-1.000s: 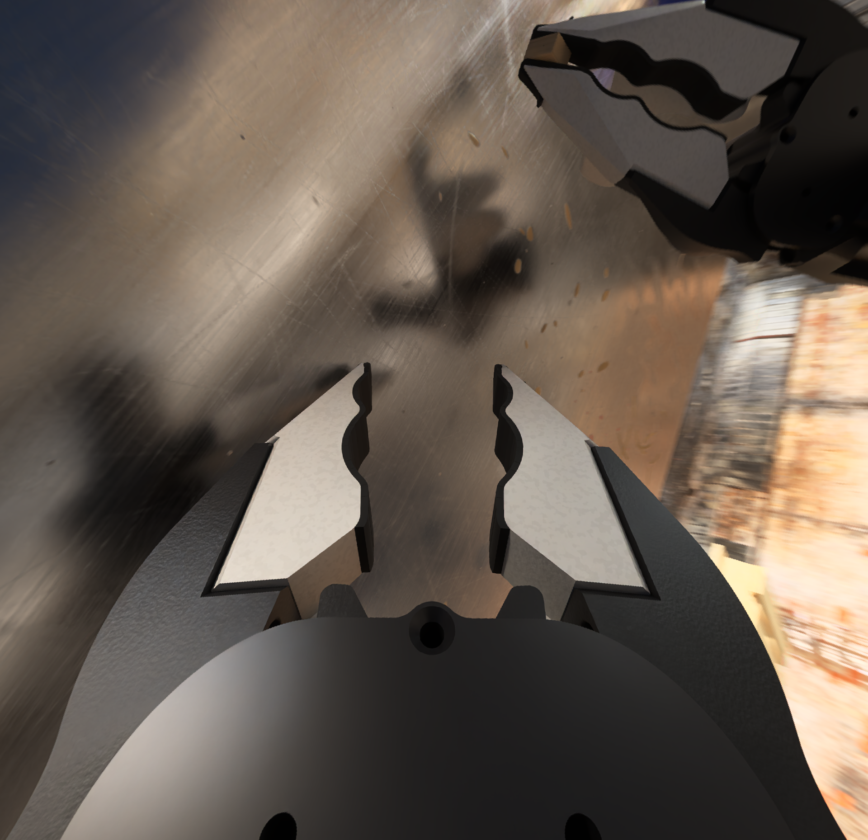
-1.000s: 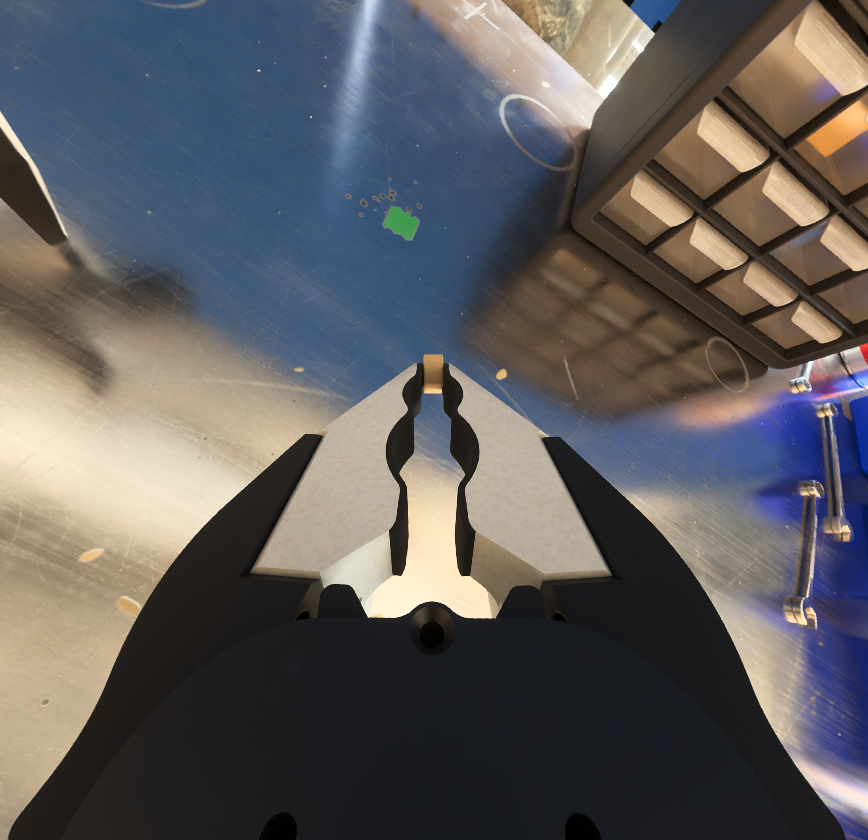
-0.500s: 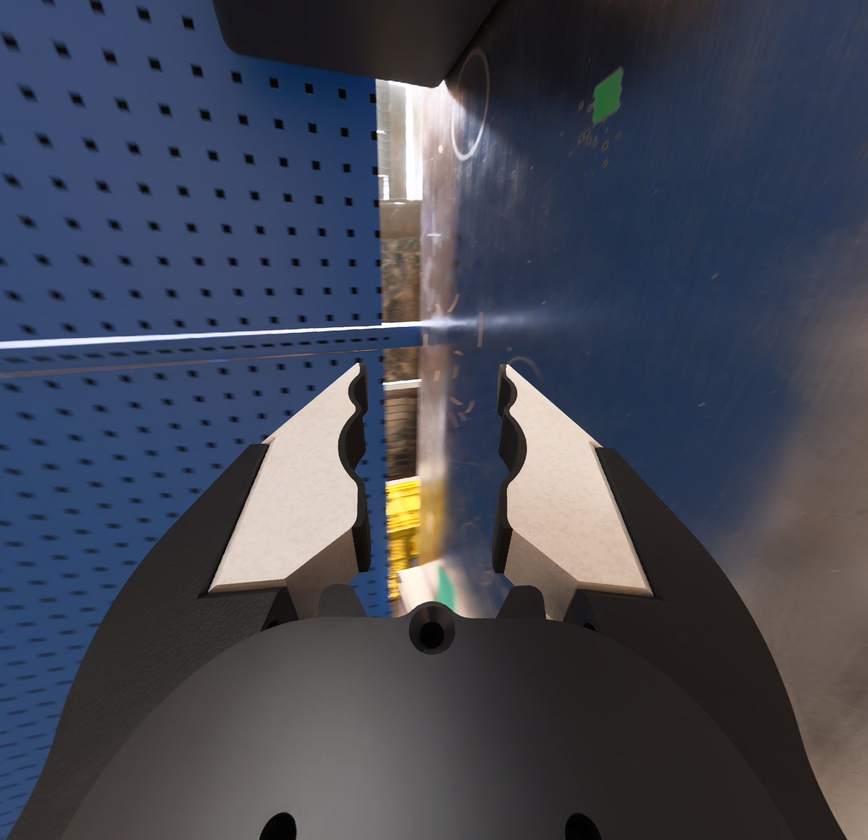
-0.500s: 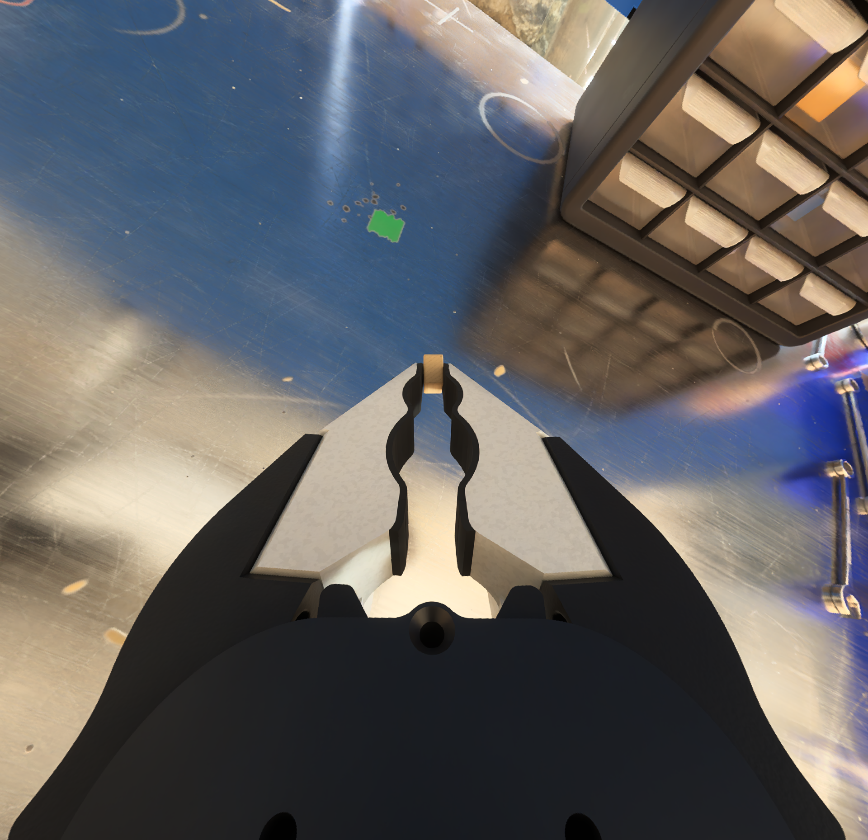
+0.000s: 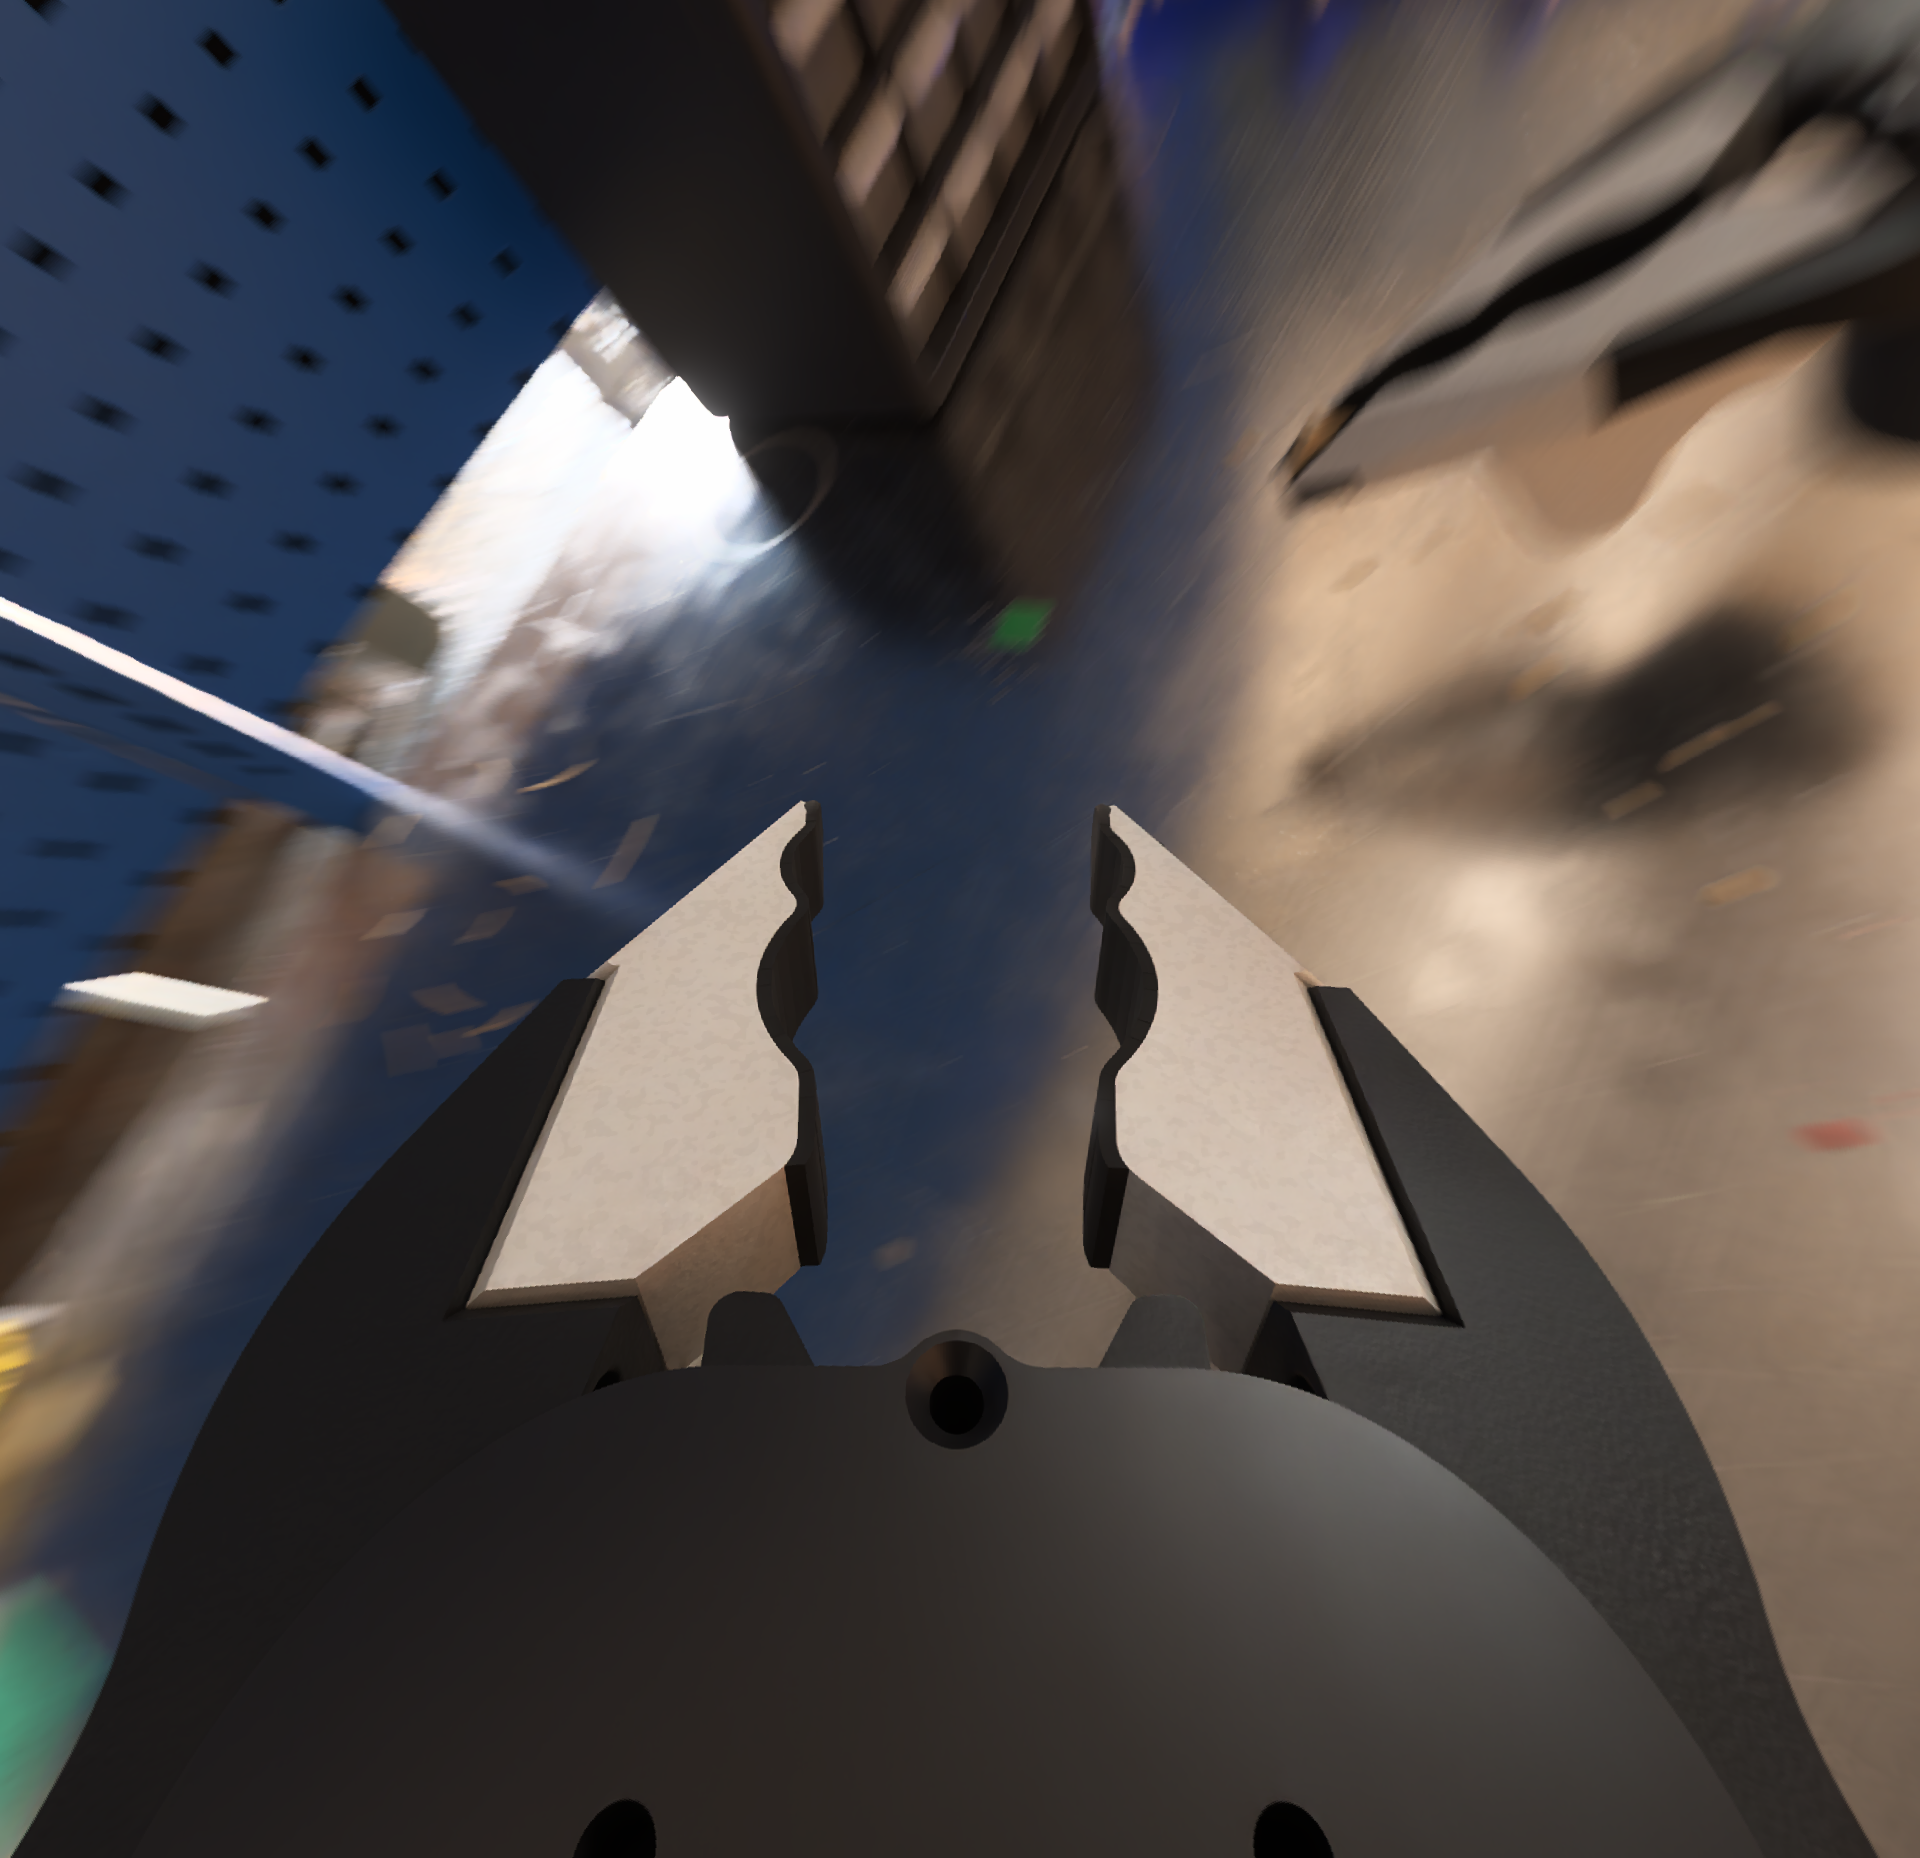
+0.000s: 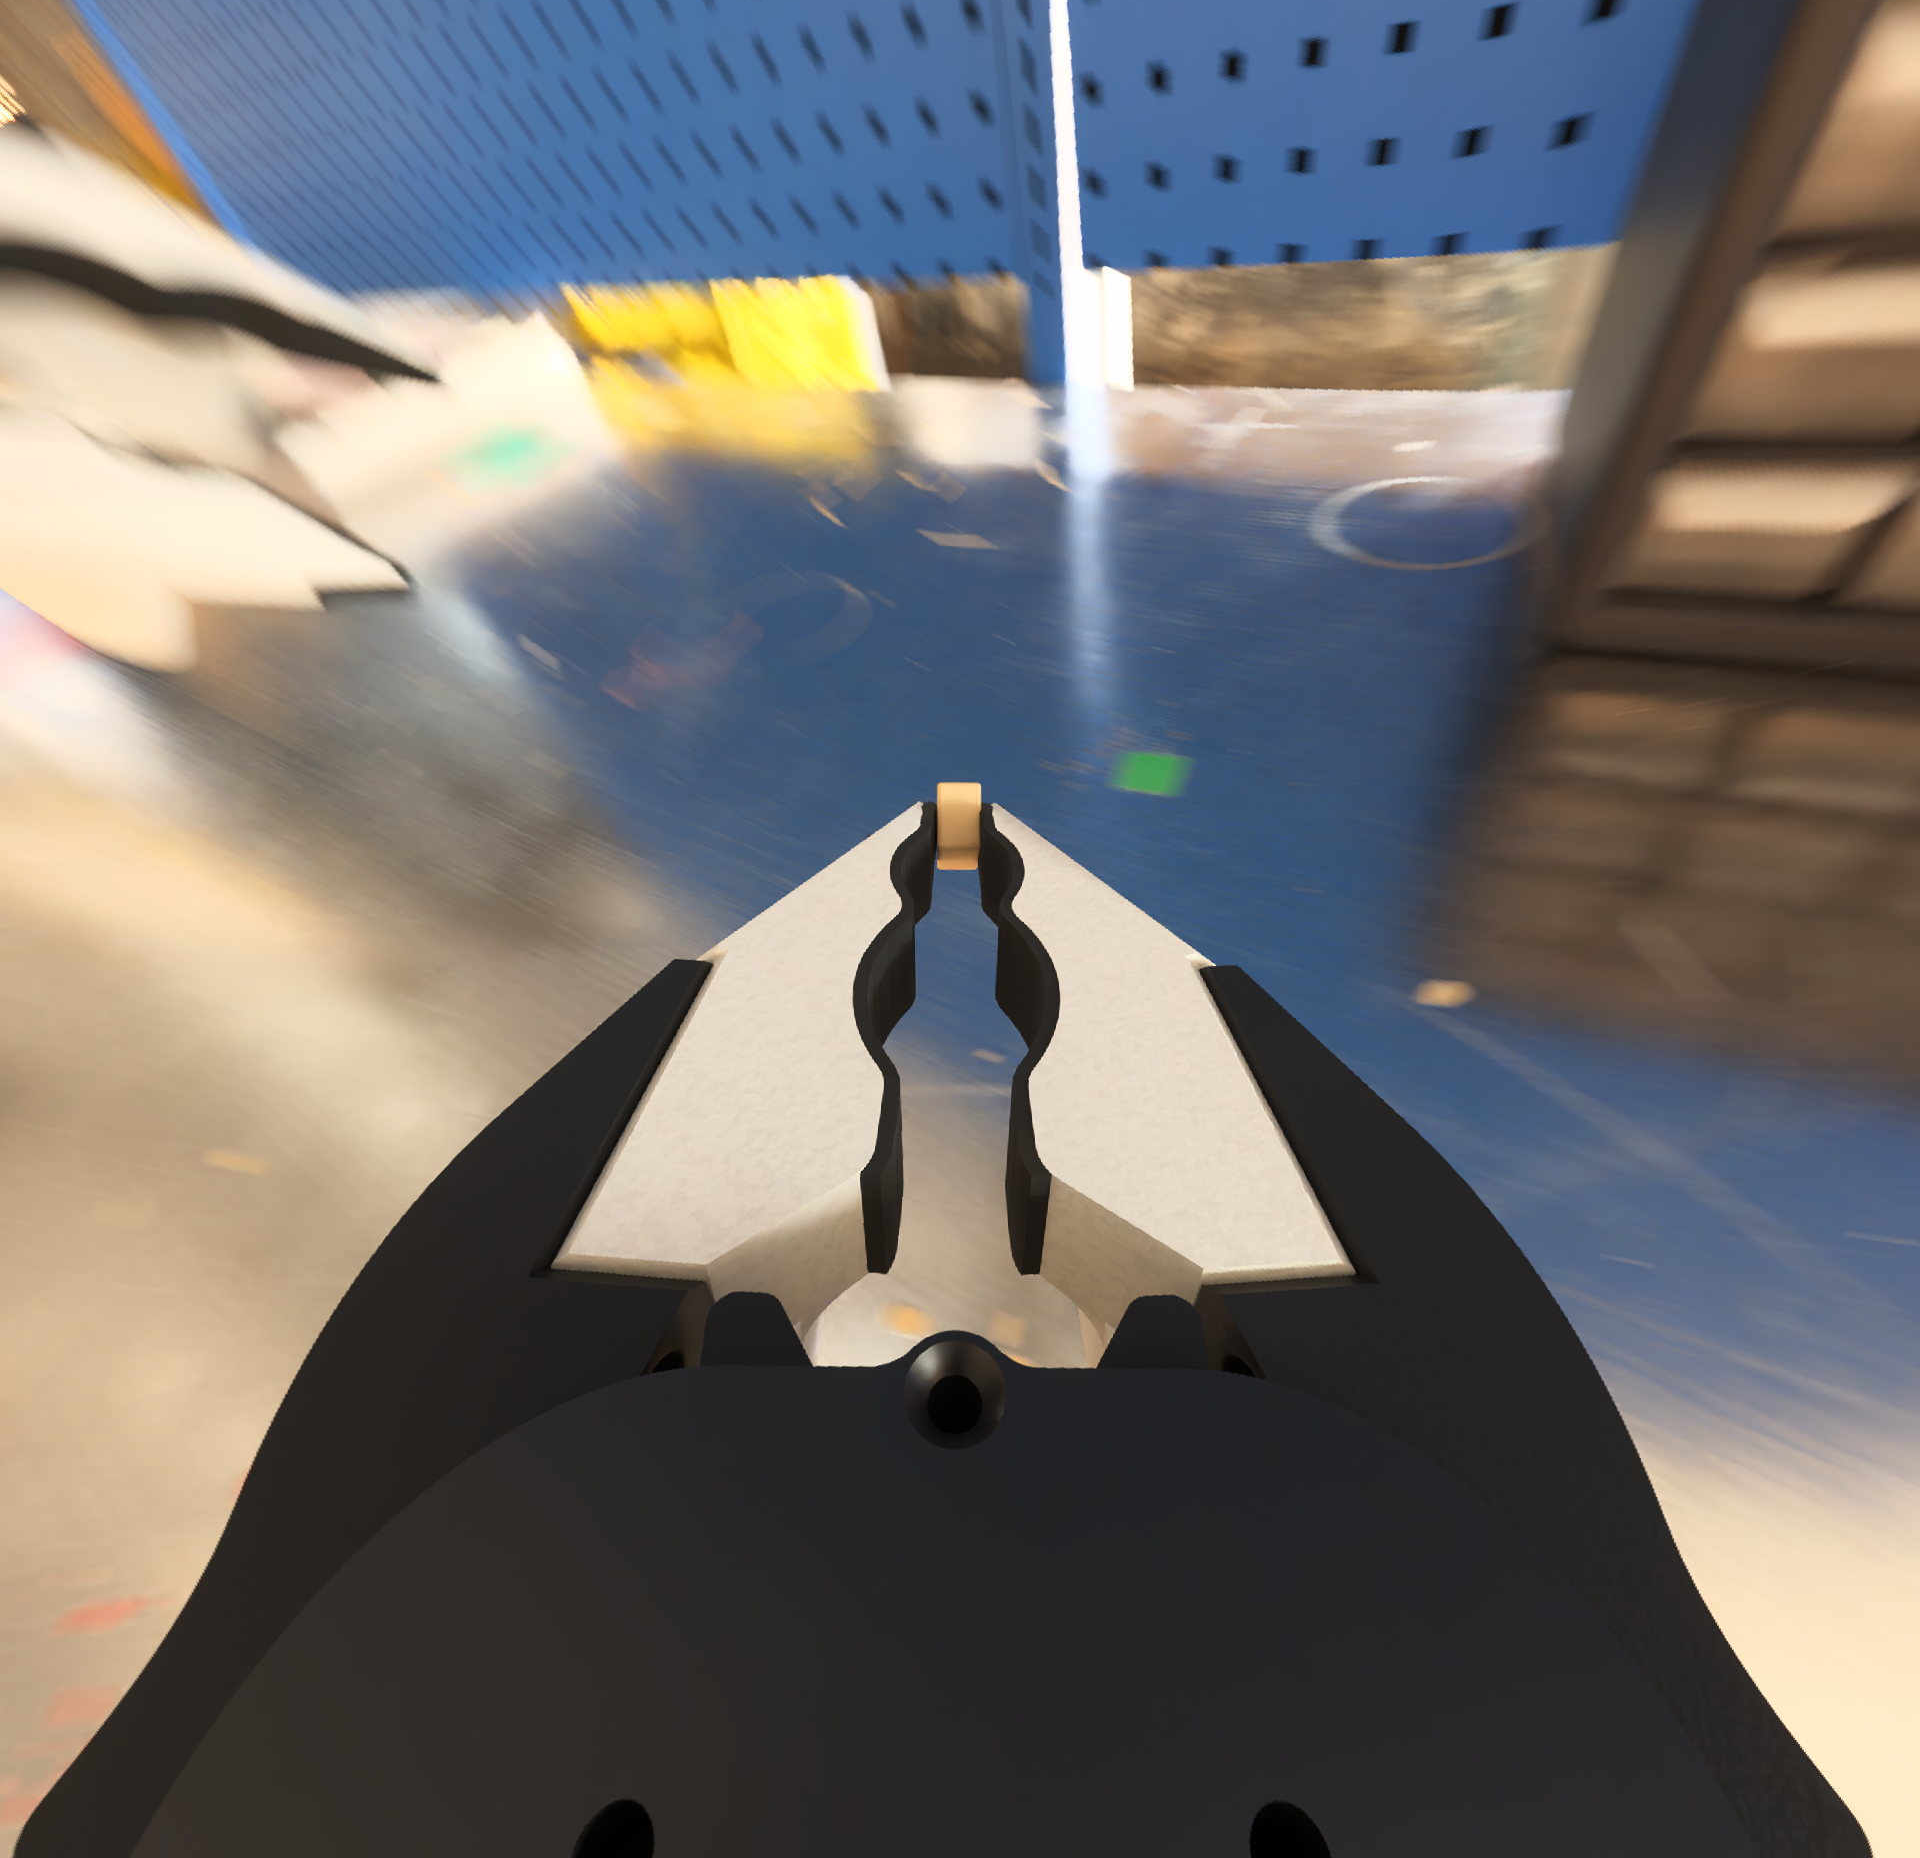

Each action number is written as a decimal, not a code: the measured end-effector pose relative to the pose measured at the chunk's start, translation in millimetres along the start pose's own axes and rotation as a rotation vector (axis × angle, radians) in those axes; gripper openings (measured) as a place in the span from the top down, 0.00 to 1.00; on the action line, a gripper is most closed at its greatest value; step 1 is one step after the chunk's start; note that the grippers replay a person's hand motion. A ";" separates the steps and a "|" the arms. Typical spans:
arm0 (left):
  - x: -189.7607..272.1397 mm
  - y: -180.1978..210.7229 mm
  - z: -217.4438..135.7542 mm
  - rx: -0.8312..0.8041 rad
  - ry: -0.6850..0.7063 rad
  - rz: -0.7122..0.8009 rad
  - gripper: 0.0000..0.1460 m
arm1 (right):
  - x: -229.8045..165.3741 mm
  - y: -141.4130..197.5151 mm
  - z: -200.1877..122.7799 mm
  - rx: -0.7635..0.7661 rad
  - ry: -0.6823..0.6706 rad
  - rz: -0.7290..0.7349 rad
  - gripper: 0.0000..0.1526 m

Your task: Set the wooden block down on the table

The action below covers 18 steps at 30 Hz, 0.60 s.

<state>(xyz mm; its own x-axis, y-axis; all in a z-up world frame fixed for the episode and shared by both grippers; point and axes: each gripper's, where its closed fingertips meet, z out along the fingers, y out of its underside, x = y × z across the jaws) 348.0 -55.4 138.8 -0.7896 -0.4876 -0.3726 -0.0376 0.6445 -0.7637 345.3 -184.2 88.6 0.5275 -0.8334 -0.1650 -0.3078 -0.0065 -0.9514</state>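
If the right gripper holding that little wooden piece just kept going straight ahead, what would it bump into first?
Probably the bare table. The right gripper, shut on the wooden block, points low across the shiny surface, passing left of the green marker. Nothing stands in that line before the blue pegboard, though blur makes depth uncertain.

A workshop bench. A blue perforated pegboard wall [image 6: 727, 115] stands at twelve o'clock behind a scuffed, shiny metal table top [image 6: 312, 1133]. A dark cabinet of small beige parts drawers [image 6: 1787, 354] sits at two o'clock.
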 end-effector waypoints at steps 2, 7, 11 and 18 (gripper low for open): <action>9.1 -11.5 -13.1 0.213 0.162 -0.213 0.65 | -23.2 -12.1 -3.0 0.094 -0.201 0.262 0.95; 45.4 -29.8 -27.0 0.467 0.286 -0.175 0.73 | -62.3 -42.2 -20.9 0.280 -0.642 0.734 0.95; 66.9 -33.7 -13.3 0.408 0.194 0.021 0.75 | -74.1 -51.6 -25.5 0.346 -0.752 0.865 0.95; 83.7 -15.0 17.4 0.229 0.348 -0.144 0.78 | -64.3 -29.3 -14.7 0.193 -0.615 0.717 0.95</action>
<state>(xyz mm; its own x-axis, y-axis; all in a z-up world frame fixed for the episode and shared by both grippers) 293.0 -116.1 109.9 -0.9472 -0.3097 -0.0837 -0.0564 0.4178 -0.9068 308.8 -138.6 130.9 0.6047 -0.1681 -0.7785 -0.6115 0.5282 -0.5891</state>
